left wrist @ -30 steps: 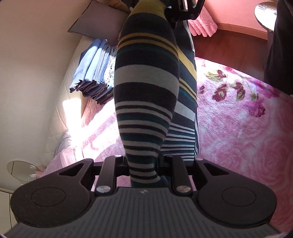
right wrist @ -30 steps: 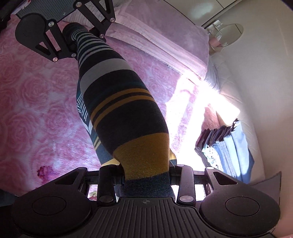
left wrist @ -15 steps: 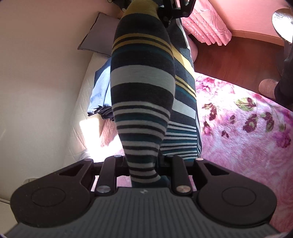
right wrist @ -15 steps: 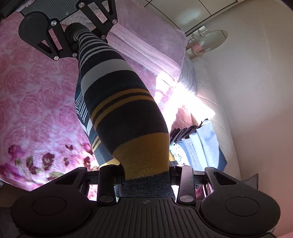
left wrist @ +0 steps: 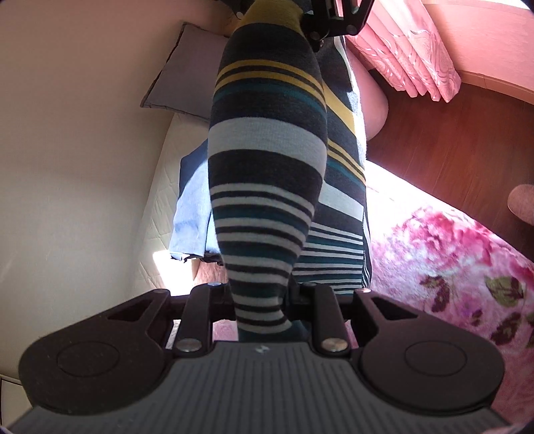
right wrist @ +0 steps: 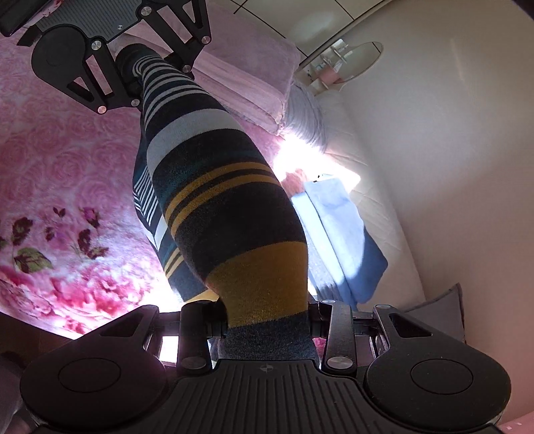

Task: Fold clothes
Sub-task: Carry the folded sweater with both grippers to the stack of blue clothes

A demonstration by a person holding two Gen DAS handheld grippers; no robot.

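A striped garment point(left wrist: 267, 173) in dark grey, white, teal and yellow hangs stretched in the air between my two grippers. My left gripper point(left wrist: 262, 308) is shut on its thin-striped end. My right gripper point(right wrist: 267, 320) is shut on its grey-and-yellow end point(right wrist: 263, 283). A folded lower layer of the garment point(left wrist: 343, 213) droops beneath the top one. In the right wrist view the left gripper point(right wrist: 131, 71) shows at the top, clamping the far end. In the left wrist view the right gripper point(left wrist: 328, 20) shows at the top edge.
Below lies a pink floral blanket point(left wrist: 450, 267) on a bed. A stack of folded blue clothes point(right wrist: 337, 230) sits by the white mattress edge point(left wrist: 160, 187) near the wall. A grey pillow point(left wrist: 187, 73), pink curtain point(left wrist: 417, 43), wooden floor point(left wrist: 450, 140) and round glass table point(right wrist: 350, 60) surround it.
Both grippers have carried the stretched garment sideways toward the wall and the folded blue stack, which now sits largely under the garment. Both grips are unchanged.
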